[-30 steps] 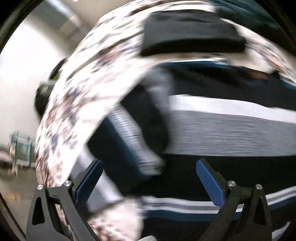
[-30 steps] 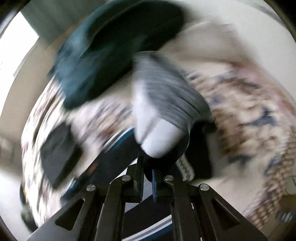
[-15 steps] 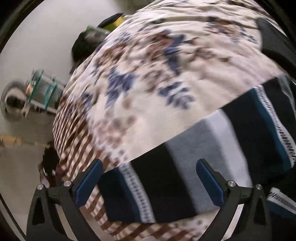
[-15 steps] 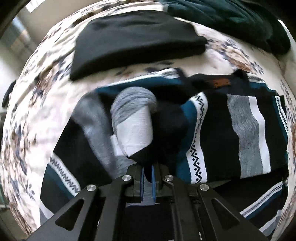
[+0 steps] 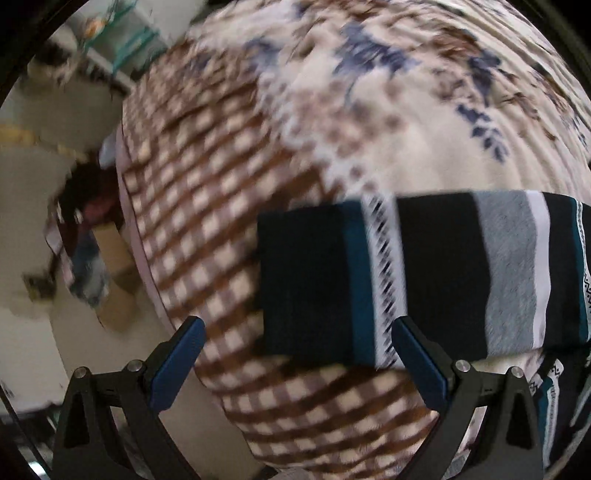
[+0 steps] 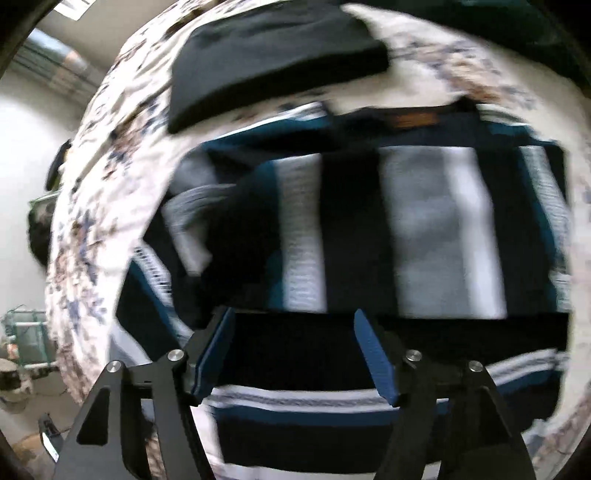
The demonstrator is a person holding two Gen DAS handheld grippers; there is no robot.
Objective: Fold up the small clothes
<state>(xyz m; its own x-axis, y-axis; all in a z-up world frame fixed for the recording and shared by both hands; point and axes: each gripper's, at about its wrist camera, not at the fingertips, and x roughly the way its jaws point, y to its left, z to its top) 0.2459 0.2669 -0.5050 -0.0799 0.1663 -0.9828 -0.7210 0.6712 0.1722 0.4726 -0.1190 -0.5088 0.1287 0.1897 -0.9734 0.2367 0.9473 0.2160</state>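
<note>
Right tool point(image 6: 291, 354) now released, striped sweater point(image 6: 424, 236) flat, left tool point(image 5: 295, 362) parted

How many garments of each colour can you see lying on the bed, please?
Striped garment (black, grey, white, teal): 1
Plain black folded garment: 1
Dark teal garment at the top edge, mostly cut off: 1
Total: 3, all lying on the floral bedspread.
</note>
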